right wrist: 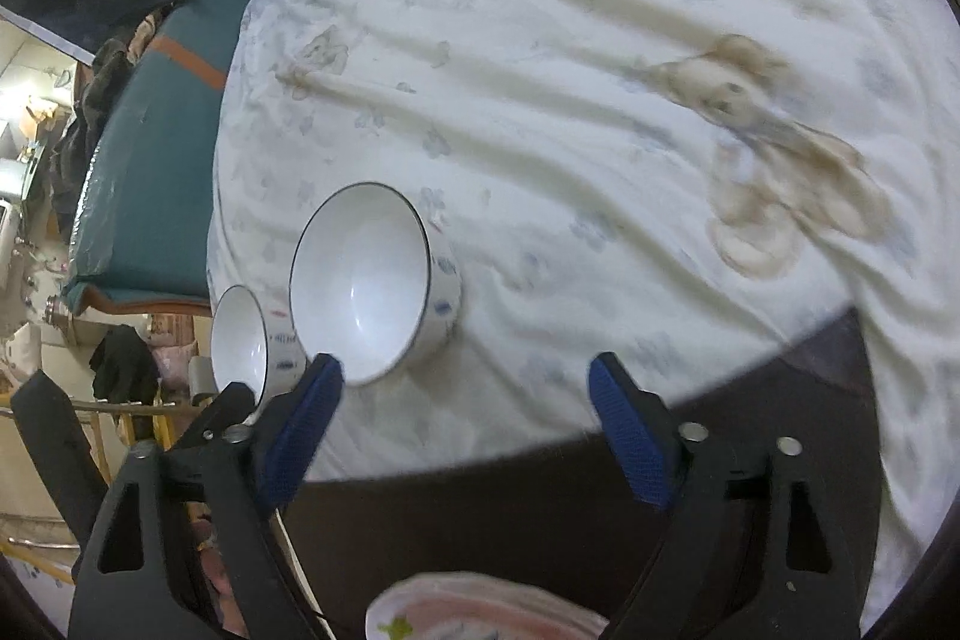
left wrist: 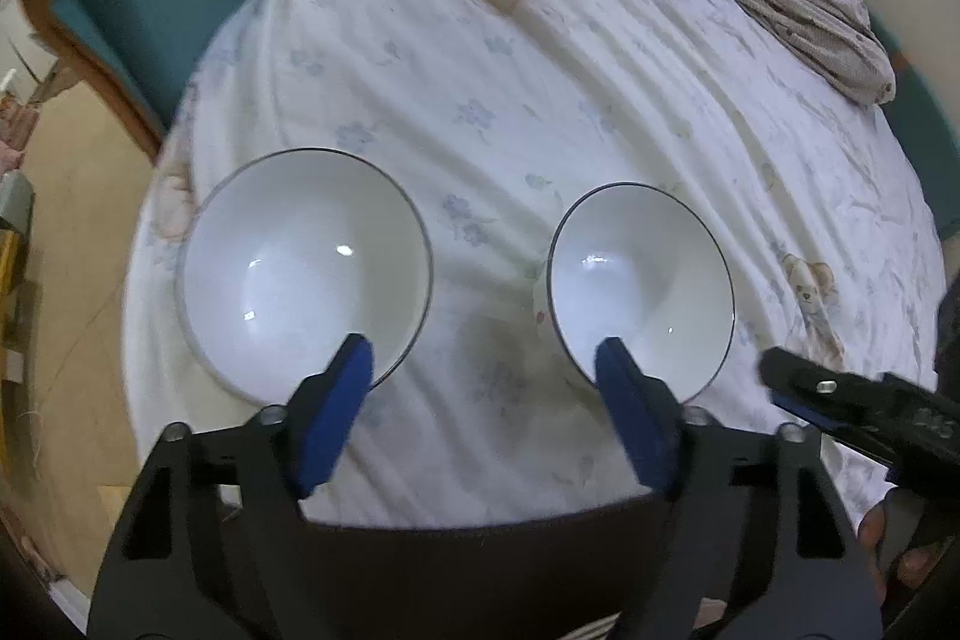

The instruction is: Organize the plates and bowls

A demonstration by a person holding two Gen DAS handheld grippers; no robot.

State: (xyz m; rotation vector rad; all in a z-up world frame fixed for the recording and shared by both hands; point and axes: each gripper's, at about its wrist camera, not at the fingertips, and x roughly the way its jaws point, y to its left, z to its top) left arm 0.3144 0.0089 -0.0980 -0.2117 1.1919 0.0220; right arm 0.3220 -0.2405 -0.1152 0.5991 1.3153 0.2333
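Since both bowls sit untouched on the bed sheet (left wrist: 540, 70), the work looks to be at the approach stage, before any grasp. Left bowl (left wrist: 303, 274) and right bowl (left wrist: 641, 289) rest side by side near the bed's near edge, apart, mouths up, each tilted a little on the soft sheet. Left tool (left wrist: 483, 361) hovers above the gap between them, pads spread wide, holding nothing. Right tool (right wrist: 465, 379) likewise spread and empty, hanging just right of the right bowl (right wrist: 372, 280). A stack of plates (right wrist: 480, 610) shows at the bottom edge of the right wrist view, partly cut off; its support is not visible. Likely next: nest one bowl in the other. That calls for one pad inside the rim, one outside, closing on the wall, then a level lift, as the soft bedding gives little support.
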